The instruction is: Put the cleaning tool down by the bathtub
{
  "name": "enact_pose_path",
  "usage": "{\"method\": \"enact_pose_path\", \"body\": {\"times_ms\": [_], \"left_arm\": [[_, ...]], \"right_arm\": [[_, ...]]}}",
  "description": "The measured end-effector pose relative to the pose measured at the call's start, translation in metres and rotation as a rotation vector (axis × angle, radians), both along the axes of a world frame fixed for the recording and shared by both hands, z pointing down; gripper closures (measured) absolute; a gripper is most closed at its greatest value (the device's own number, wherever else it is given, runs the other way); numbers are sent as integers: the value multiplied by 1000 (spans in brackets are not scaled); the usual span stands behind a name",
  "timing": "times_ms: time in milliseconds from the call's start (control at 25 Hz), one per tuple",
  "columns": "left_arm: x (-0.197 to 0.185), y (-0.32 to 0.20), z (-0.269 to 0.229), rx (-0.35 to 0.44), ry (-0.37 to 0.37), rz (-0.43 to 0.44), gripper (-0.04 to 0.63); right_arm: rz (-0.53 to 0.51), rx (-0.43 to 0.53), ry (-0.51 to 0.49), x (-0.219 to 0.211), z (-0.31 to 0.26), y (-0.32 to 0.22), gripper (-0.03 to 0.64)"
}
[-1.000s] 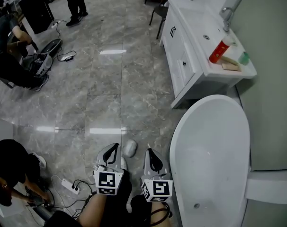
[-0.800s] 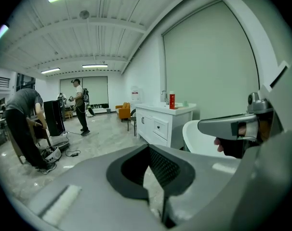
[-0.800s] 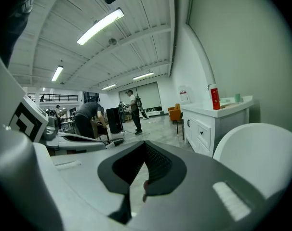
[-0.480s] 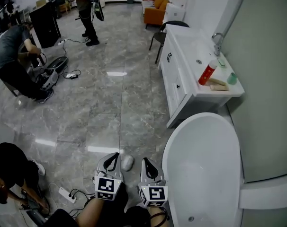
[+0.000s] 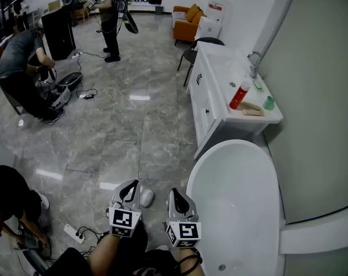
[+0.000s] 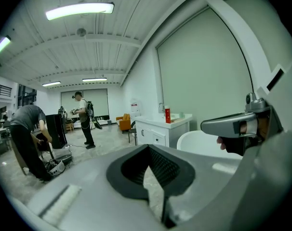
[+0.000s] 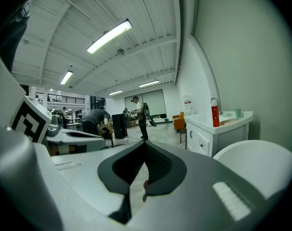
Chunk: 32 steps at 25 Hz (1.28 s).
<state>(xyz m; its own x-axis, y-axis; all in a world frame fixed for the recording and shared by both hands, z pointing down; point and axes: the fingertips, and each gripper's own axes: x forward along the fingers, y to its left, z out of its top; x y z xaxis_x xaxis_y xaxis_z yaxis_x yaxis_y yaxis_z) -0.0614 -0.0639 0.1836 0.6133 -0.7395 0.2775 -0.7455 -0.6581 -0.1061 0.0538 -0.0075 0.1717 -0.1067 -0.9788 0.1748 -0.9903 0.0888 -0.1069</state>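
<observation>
I'm holding left gripper (image 5: 128,191) and right gripper (image 5: 177,200) with jaws together and empty, low beside the bathtub (image 5: 231,154). I'm reading the pale lump on the floor between them as the cleaning tool (image 5: 146,197), already down beside the bathtub, though I can't be sure. The vanity cabinet (image 5: 211,105) is standing beyond the bathtub. Nothing is blocking.

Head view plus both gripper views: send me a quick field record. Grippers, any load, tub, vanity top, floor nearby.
left gripper: jaws together, nothing between them
right gripper: jaws together, nothing between them
cleaning tool: not seen in any view
tub: white, just right of both grippers, nothing in it
vanity: beyond the tub; red bottle, green cup and faucet on top
floor: grey tile; pale rounded thing between the grippers, cannot identify it
</observation>
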Motion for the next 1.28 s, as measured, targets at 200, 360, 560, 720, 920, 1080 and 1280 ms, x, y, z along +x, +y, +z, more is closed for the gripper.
{"method": "enact_pose_path", "body": {"times_ms": [200, 360, 560, 720, 920, 1080, 1280], "left_arm": [[2, 24, -33, 45, 23, 19, 594], [-2, 42, -46, 65, 32, 27, 594], [-5, 49, -68, 90, 64, 19, 594], [-1, 54, -85, 171, 63, 48, 594], [-7, 65, -88, 156, 70, 52, 594], [-12, 71, -87, 150, 73, 41, 594], [-18, 80, -90, 166, 69, 33, 594]], "right_arm": [[4, 18, 16, 4, -16, 25, 607], [13, 25, 31, 8, -25, 42, 607], [11, 48, 55, 8, -40, 52, 607], [26, 70, 53, 10, -50, 60, 608], [37, 85, 62, 7, -56, 74, 608], [40, 94, 70, 7, -60, 81, 607], [41, 102, 68, 7, -62, 90, 607]]}}
